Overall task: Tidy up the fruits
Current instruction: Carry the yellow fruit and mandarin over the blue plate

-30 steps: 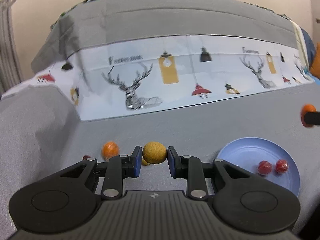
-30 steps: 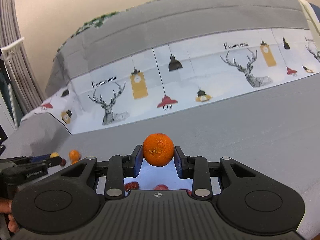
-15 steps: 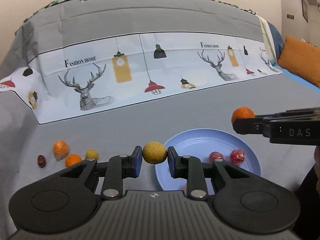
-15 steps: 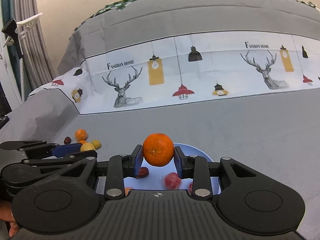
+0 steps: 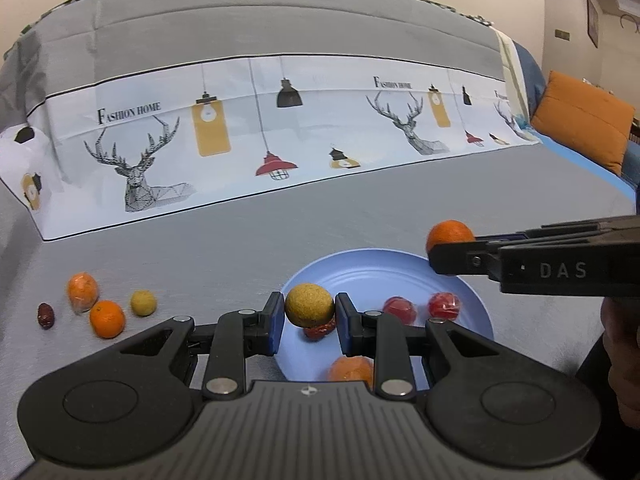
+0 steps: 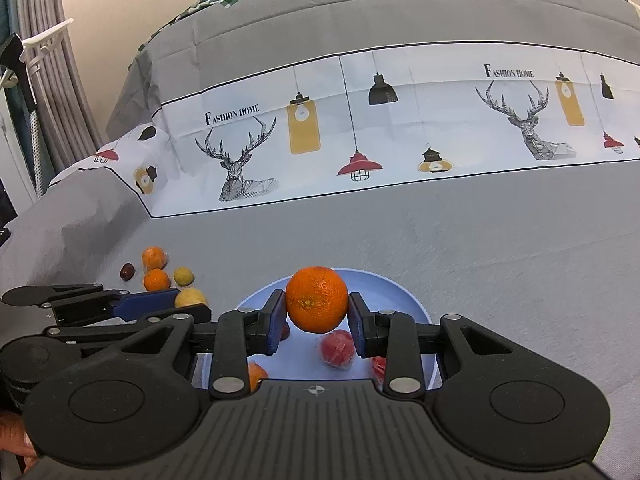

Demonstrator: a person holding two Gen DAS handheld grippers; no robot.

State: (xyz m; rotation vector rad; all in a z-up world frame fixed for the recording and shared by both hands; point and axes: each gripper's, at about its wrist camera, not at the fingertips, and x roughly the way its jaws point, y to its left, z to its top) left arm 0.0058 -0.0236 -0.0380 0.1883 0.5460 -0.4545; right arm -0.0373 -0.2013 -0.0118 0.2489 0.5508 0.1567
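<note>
My left gripper (image 5: pixel 309 317) is shut on a small yellow fruit (image 5: pixel 309 305), held over the near left edge of the blue plate (image 5: pixel 352 268). My right gripper (image 6: pixel 317 317) is shut on an orange (image 6: pixel 317 298) above the same plate (image 6: pixel 400 292). From the left wrist view the right gripper (image 5: pixel 434 254) comes in from the right with its orange (image 5: pixel 449 234) over the plate's far right rim. In the plate lie two red fruits (image 5: pixel 400 309), a dark red one and an orange (image 5: pixel 351 369). The left gripper (image 6: pixel 180 300) shows at left in the right wrist view.
On the grey bedspread left of the plate lie two oranges (image 5: pixel 106 318), a yellow fruit (image 5: pixel 143 302) and a dark red date (image 5: pixel 45 315). A white printed band (image 5: pixel 280 128) crosses the bed behind. An orange cushion (image 5: pixel 582 120) sits far right; curtains (image 6: pixel 44 80) hang left.
The left gripper has swung right and down, bringing its yellow fruit from beside the loose fruits to the plate's edge. The right gripper has sunk slightly toward the plate, keeping hold of the orange.
</note>
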